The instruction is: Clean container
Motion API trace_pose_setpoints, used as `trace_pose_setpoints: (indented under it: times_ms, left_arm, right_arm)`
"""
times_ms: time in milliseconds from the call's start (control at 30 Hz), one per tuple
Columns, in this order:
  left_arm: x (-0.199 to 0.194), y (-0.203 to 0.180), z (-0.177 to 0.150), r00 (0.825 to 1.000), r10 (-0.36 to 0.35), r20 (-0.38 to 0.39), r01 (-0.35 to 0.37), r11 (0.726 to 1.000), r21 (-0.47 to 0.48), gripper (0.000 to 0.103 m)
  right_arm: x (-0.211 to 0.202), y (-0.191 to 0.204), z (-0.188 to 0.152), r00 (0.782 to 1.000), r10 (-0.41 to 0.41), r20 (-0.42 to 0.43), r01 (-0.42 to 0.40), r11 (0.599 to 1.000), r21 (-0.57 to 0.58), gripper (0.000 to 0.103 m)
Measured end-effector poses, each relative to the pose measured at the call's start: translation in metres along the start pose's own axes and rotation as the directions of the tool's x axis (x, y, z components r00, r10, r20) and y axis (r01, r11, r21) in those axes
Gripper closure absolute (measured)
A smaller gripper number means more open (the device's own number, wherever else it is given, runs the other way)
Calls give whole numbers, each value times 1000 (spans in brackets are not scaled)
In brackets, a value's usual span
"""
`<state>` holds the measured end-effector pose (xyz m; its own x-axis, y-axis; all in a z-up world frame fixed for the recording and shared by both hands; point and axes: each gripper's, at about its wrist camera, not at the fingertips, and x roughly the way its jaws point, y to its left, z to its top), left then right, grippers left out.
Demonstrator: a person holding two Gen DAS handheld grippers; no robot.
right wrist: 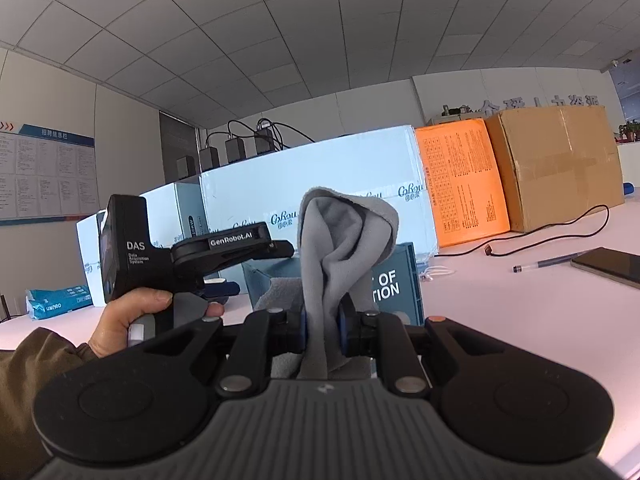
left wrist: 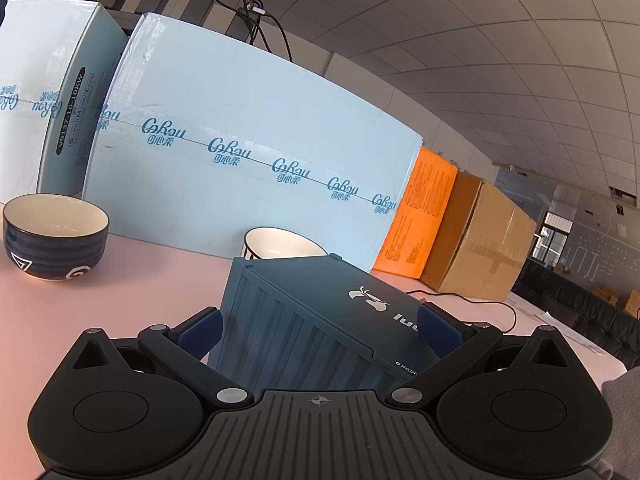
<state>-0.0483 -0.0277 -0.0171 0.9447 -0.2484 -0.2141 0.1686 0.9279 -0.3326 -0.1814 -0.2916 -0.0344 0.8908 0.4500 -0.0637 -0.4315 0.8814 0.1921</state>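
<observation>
while the left gripper [left wrist: 316,332] straddles the dark blue container [left wrist: 320,320] on the pale pink table [left wrist: 140,280], its blue pads sit against the ribbed side and the printed lid, so it looks clamped on the box, which is tipped. to the left stands a dark striped bowl [left wrist: 56,236], with a white bowl [left wrist: 280,244] just behind the container. the box looks like light, stiff plastic with a smooth lid that could slip, so the ribbed walls are probably the better place to hold. further right, the right gripper [right wrist: 323,330] is pinched tight on a grey cloth [right wrist: 340,240], soft and limp, bunched upward in front of the container. readable writing: "cobau" repeated on the tape of the white carton [left wrist: 248,140], "das" and "genrobot.ai" on the left tool, and "of" above "tion" on the container's wall; the lid's white lettering is partly hidden.
</observation>
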Motion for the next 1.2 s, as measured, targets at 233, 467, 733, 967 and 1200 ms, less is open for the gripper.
trace_pose_setpoints:
  times_ms: [233, 467, 733, 967, 1200]
  left_arm:
    - [0, 0, 0, 1000, 1, 0, -1, 1000, 1, 0]
    - [0, 0, 0, 1000, 2, 1, -2, 1000, 2, 0]
    - [0, 0, 0, 1000, 3, 1, -3, 1000, 2, 0]
    - [0, 0, 0, 1000, 3, 1, -3, 1000, 3, 0]
    - [0, 0, 0, 1000, 3, 1, -3, 1000, 3, 0]
  right_arm:
    - [13, -4, -11, 994, -51, -95, 51, 999, 3, 87]
    - [3, -13, 9, 997, -73, 32, 71, 996, 54, 87]
    - [18, -17, -5, 994, -87, -70, 91, 994, 67, 87]
    - [18, -20, 7, 995, -103, -11, 104, 991, 86, 87]
    - [27, -25, 9, 992, -121, -25, 123, 988, 91, 87]
